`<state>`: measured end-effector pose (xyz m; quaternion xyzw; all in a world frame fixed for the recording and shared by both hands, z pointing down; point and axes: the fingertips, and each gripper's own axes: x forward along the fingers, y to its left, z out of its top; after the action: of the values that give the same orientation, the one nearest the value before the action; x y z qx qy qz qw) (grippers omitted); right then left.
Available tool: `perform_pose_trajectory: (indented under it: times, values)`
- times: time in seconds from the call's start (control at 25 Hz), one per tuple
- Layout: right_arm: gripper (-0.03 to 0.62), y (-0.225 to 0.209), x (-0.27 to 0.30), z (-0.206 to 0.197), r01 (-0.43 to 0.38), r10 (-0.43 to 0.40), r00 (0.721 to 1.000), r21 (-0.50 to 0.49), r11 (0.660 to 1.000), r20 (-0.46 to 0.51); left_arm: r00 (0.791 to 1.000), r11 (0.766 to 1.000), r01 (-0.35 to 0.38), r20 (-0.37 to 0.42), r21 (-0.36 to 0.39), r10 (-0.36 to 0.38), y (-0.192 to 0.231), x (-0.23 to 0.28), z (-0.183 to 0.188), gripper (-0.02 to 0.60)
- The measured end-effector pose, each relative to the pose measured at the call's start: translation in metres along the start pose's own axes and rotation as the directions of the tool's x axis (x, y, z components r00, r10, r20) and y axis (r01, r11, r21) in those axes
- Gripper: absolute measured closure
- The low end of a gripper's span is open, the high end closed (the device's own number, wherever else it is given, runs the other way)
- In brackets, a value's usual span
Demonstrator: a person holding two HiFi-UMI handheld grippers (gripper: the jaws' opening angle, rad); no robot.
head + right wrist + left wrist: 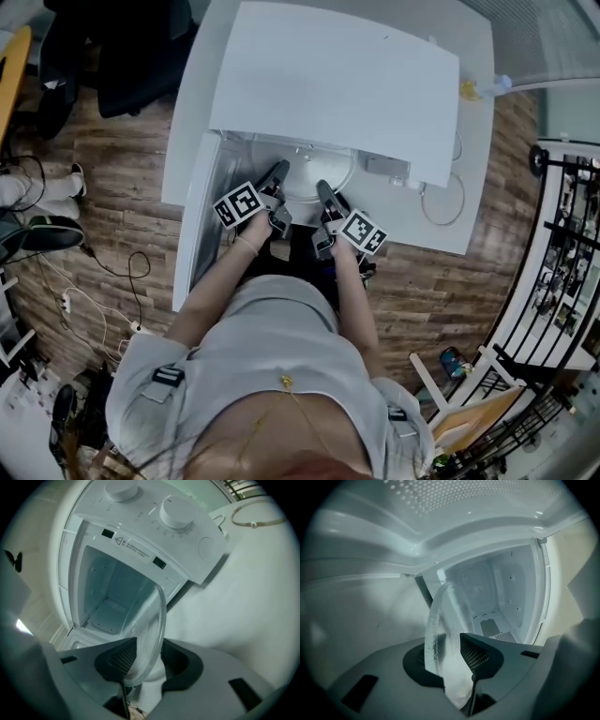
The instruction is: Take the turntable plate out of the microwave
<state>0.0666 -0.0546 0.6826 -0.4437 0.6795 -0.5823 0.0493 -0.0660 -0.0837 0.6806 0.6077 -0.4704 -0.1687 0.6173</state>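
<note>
Two grips on one plate (302,180): left gripper (447,657) and right gripper (145,660) each clamp its rim at the open microwave (328,84).

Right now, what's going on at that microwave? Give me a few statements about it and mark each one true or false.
1. The door of the microwave is open. True.
2. Only one gripper holds the glass plate. False: the left gripper and the right gripper each clamp its rim.
3. The microwave stands on the floor. False: it stands on a white table.
4. The microwave has two round knobs on its front. True.
5. The glass plate lies flat inside the microwave. False: it is held up at the opening, partly out.
</note>
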Motion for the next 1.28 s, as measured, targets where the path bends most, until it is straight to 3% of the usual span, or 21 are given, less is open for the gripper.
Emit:
perform_pose_trajectory:
  times: [0.08,0.36,0.44,0.56,0.68,0.8,0.92,1.08,1.28]
  values:
    - [0.391,-0.005,0.001,0.015,-0.007,0.006,1.0,0.007,1.0,0.025,1.0,1.0,0.011,0.003,-0.01,-0.011,-0.002,-0.002,-0.001,0.471]
    - [0.381,-0.014,0.015,0.068,-0.067,0.064,0.993,0.028,0.997,0.098,0.999,0.997,0.044,0.004,-0.057,-0.044,-0.003,-0.008,-0.008,0.503]
    - [0.407,-0.014,0.02,0.072,-0.095,0.089,0.99,0.052,0.994,0.107,0.999,0.997,0.052,0.006,-0.058,-0.051,-0.003,-0.008,-0.008,0.505]
    - [0.506,-0.01,0.024,0.075,-0.114,0.107,0.987,0.05,0.992,0.118,0.998,0.997,0.059,0.006,-0.04,-0.059,-0.005,-0.007,-0.006,0.505]
    - [0.517,-0.008,0.024,0.075,-0.135,0.124,0.984,0.078,0.988,0.13,0.998,0.997,0.066,0.016,-0.027,-0.065,-0.008,-0.008,-0.005,0.508]
    - [0.522,-0.012,0.018,0.069,-0.097,0.082,0.989,0.116,0.988,0.127,0.997,0.998,0.068,0.029,-0.005,-0.068,-0.01,-0.012,-0.003,0.508]
    - [0.53,-0.006,0.016,0.069,-0.155,0.132,0.978,0.138,0.978,0.164,0.997,0.997,0.074,0.032,0.01,-0.074,-0.012,-0.015,-0.002,0.506]
    - [0.534,-0.013,0.004,0.067,-0.089,0.07,0.983,0.111,0.99,0.168,0.996,0.997,0.081,0.029,0.007,-0.081,-0.015,-0.021,-0.003,0.505]
    - [0.537,0.014,0.0,0.071,-0.237,0.219,0.956,0.073,0.969,0.196,0.994,0.993,0.107,0.028,0.042,-0.108,-0.024,-0.029,-0.006,0.505]
